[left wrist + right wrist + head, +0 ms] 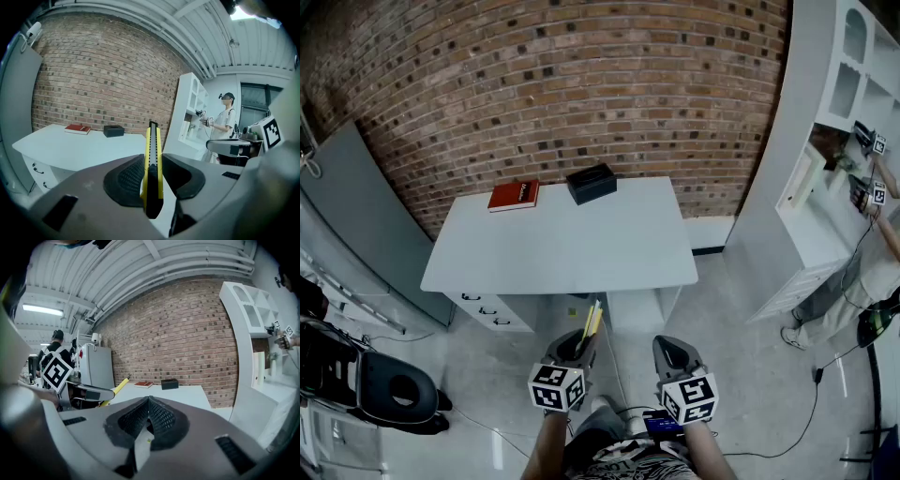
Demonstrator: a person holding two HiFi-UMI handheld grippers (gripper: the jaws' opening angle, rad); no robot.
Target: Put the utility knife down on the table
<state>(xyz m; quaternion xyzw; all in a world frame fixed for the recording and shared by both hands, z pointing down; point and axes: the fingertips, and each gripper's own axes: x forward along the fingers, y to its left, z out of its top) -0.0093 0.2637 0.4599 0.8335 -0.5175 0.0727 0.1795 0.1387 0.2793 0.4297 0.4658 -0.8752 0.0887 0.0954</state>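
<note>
**Desk:** Where is the knife in this frame?

**Photographer:** The left gripper [579, 347] is clamped on the yellow utility knife [153, 157]. Its two pads press the flat sides of the handle, and the long body juts forward and up past the jaws. The person stands back from the white table [562, 253], so the knife hangs over the floor, short of the near edge.

**Desk:** And the other hand?

**Photographer:** The right gripper [672, 352] is held alongside, with its jaws together and nothing between them.

**Desk:** What could go wrong from here?

**Photographer:** Mostly the release. The pads hold only the rear of a slim, smooth handle, and most of its length sticks out in front. A tilt during the reach could let the knife pivot or creep in the grip. If the jaws open before the knife is well over the tabletop, or right at the edge, it likely drops to the floor. If it is let go from a height, it may bounce or skid across the smooth top. The red book [514, 195] and the black box [591, 183] sit at the far side, well apart from any near landing spot, so a collision looks unlikely. I cannot tell whether the blade is out; if it is, a tip-first landing could mark the surface
</note>
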